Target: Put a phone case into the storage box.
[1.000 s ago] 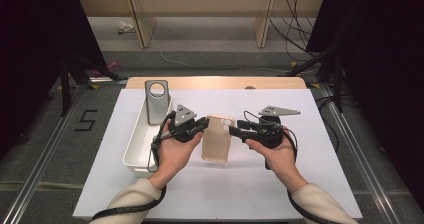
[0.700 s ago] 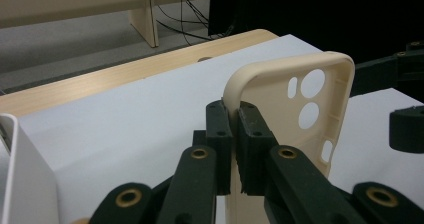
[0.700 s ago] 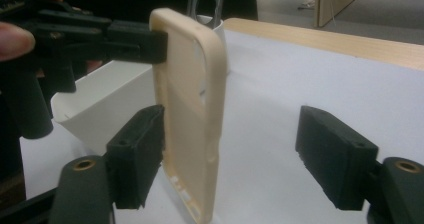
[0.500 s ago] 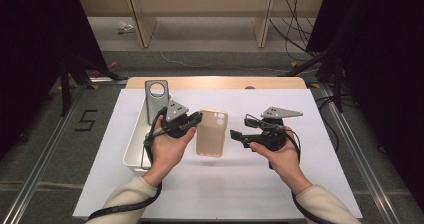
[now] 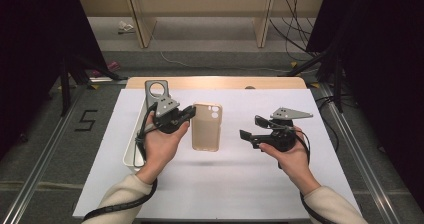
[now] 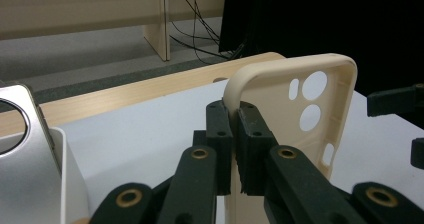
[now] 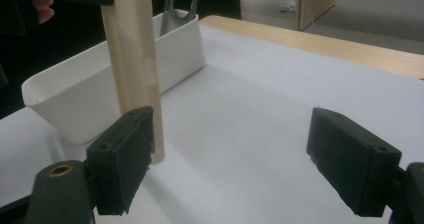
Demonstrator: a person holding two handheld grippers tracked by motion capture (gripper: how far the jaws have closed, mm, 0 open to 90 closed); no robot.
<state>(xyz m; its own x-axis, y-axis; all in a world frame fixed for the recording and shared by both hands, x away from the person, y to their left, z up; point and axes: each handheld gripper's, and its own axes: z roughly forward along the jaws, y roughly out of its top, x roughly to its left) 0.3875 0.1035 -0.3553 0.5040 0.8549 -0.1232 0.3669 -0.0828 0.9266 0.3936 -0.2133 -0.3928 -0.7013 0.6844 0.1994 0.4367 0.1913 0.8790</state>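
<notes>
STEP: carry phone case [image 5: 206, 126] | left gripper [image 5: 186, 115] clamped on its edge, keep level | right gripper [image 5: 251, 129] jaws just opened, nothing between, keep clear beside it

Left claw [image 5: 189, 113] clamped on the left edge of a beige phone case [image 5: 206, 127], case held above the white-covered worktop [image 5: 235, 184], camera cutouts at its far end. Right claw [image 5: 252, 127] – jaws just opened wide, nothing between them – well apart from the case. White bin [image 5: 131, 151] at left, grey metal piece [image 5: 156, 91] standing in it.

A "5" on the floor [image 5: 86, 120]
</notes>
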